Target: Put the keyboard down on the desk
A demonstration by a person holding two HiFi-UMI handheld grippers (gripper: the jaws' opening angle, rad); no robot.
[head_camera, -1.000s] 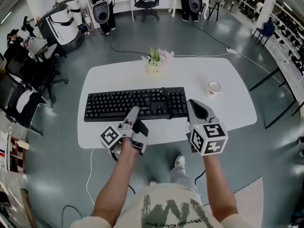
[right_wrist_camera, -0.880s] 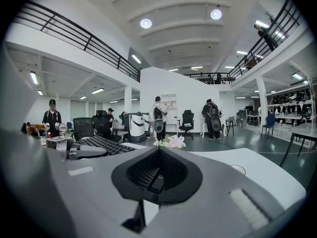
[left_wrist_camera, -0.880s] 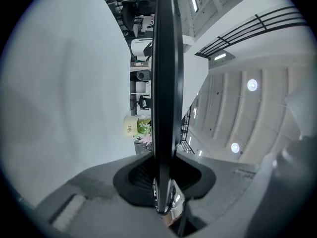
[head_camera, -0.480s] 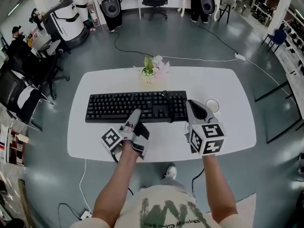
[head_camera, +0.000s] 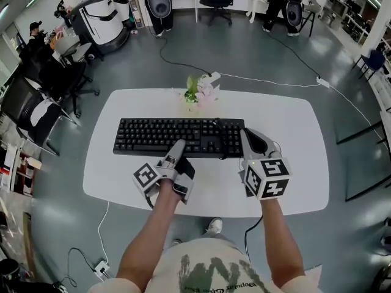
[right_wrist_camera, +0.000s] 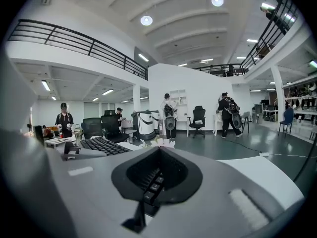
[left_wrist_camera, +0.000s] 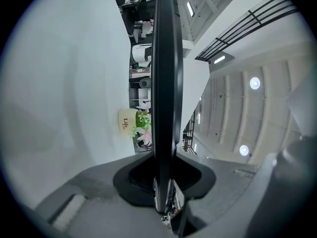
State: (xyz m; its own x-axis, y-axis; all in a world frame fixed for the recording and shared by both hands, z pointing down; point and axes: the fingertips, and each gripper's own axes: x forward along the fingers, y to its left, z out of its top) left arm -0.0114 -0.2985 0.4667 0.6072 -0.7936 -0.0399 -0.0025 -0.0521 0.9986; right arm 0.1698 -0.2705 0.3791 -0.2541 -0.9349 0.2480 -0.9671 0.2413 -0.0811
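A black keyboard (head_camera: 165, 136) lies level over the white oval desk (head_camera: 287, 121); whether it rests on the top or hovers just above it I cannot tell. My left gripper (head_camera: 177, 146) is shut on its near long edge, a little left of the middle. In the left gripper view the keyboard (left_wrist_camera: 163, 83) shows edge-on as a dark slab clamped between the jaws (left_wrist_camera: 163, 202). My right gripper (head_camera: 246, 138) is shut on the keyboard's right end. The right gripper view shows keys (right_wrist_camera: 151, 185) inside the jaw gap and the rest of the keyboard (right_wrist_camera: 101, 145) running off to the left.
A small pot of pink flowers (head_camera: 200, 92) stands on the desk just beyond the keyboard. Black office chairs (head_camera: 36, 112) crowd the floor at the left. White machines (head_camera: 104, 17) and people stand at the back. A cable (head_camera: 275, 81) crosses the floor behind the desk.
The head view has shifted, so the desk sits lower in frame. The cup seen earlier at the right is now behind my right gripper. Both grippers keep their hold on the keyboard.
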